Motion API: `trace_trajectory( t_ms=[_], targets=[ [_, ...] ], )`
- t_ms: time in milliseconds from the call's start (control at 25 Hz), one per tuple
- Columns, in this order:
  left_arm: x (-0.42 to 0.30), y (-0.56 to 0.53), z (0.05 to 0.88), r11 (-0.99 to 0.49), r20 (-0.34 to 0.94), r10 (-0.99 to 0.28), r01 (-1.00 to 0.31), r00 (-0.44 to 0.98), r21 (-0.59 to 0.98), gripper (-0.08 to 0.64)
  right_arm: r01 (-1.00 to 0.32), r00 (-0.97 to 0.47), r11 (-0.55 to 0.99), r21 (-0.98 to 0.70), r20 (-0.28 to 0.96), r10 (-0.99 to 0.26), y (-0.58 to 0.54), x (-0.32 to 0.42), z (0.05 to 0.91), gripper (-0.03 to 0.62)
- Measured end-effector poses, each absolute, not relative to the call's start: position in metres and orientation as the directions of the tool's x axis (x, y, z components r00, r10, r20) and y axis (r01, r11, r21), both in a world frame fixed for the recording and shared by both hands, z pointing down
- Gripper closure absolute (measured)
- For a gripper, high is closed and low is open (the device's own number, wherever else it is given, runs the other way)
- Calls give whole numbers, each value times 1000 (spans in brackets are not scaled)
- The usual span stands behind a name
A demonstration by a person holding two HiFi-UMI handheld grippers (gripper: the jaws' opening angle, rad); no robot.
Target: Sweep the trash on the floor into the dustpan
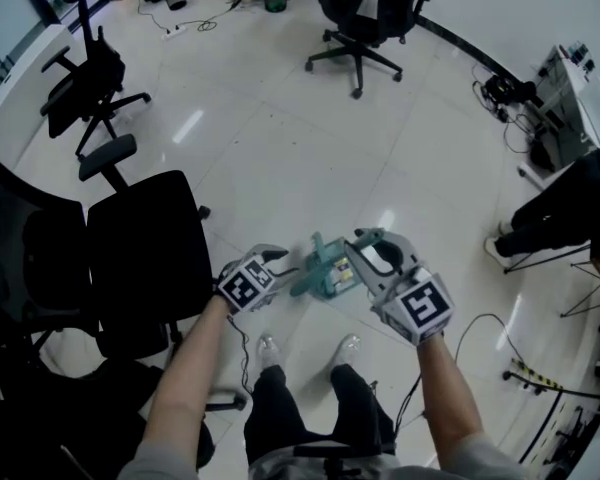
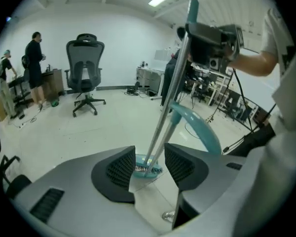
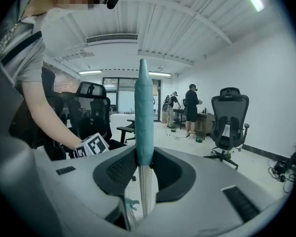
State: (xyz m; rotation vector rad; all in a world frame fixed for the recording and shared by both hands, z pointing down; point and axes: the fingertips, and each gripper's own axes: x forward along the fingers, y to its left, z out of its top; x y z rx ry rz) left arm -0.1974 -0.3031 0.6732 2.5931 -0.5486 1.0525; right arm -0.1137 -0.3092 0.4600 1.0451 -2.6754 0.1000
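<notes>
- Head view: the teal broom-and-dustpan set [image 1: 325, 270] stands on the pale tiled floor [image 1: 280, 138], in open floor away from the walls, just ahead of the person's shoes [image 1: 268, 348]. The left gripper [image 1: 278, 266] sits just beside it on the left. The right gripper [image 1: 362, 253] meets its top on the right. A black office chair [image 1: 145, 248] stands near the left gripper.
- Left gripper view: the left gripper [image 2: 149, 158] has its jaws apart. Two silver shafts [image 2: 168, 95] slant up through the gap, and neither pad visibly presses on them. Their toothed teal base [image 2: 147, 171] rests on the floor beyond the jaws. At the top of the shafts, the right gripper [image 2: 197, 36] holds the upper end.
- Right gripper view: the right gripper [image 3: 144, 164] is clamped on the upright teal grip [image 3: 143, 112], with a silver shaft below it. Two people [image 3: 191, 107] stand at a far desk.
</notes>
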Motion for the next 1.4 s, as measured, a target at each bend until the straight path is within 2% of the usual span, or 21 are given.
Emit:
trace_trajectory(
  t_ms=[120, 280, 480, 600, 760, 840, 1120, 1400],
  targets=[
    [-171, -296, 696, -942, 708, -157, -321, 689, 103, 364, -669, -712, 743, 24, 266, -650, -306, -120, 459, 494],
    [-128, -294, 695, -982, 618, -39, -144, 785, 121, 364, -652, -734, 759, 6, 250, -632, -309, -126, 463, 494],
    [-104, -296, 691, -997, 606, 68, 39, 792, 62, 364, -645, -744, 764, 10, 218, -632, -309, -125, 459, 494],
    [-104, -300, 693, -996, 608, 85, 81, 789, 35, 364, -684, -714, 730, 6, 201, -671, -314, -111, 460, 494],
    [-106, -295, 694, -995, 604, 97, 72, 791, 66, 362, -733, -673, 680, -25, 180, -718, -324, -91, 467, 494],
    [-106, -291, 699, -994, 616, 111, 90, 780, 65, 341, -729, -676, 684, -19, 172, -716, -323, -91, 465, 495],
    [-95, -286, 703, -994, 600, 110, 102, 792, 47, 341, -682, -726, 731, -33, 151, -671, -303, -102, 459, 495],
    [-79, -278, 699, -965, 593, 218, 260, 775, 16, 321, -668, -744, 734, -119, 140, -654, -305, -96, 460, 494]
  ],
)
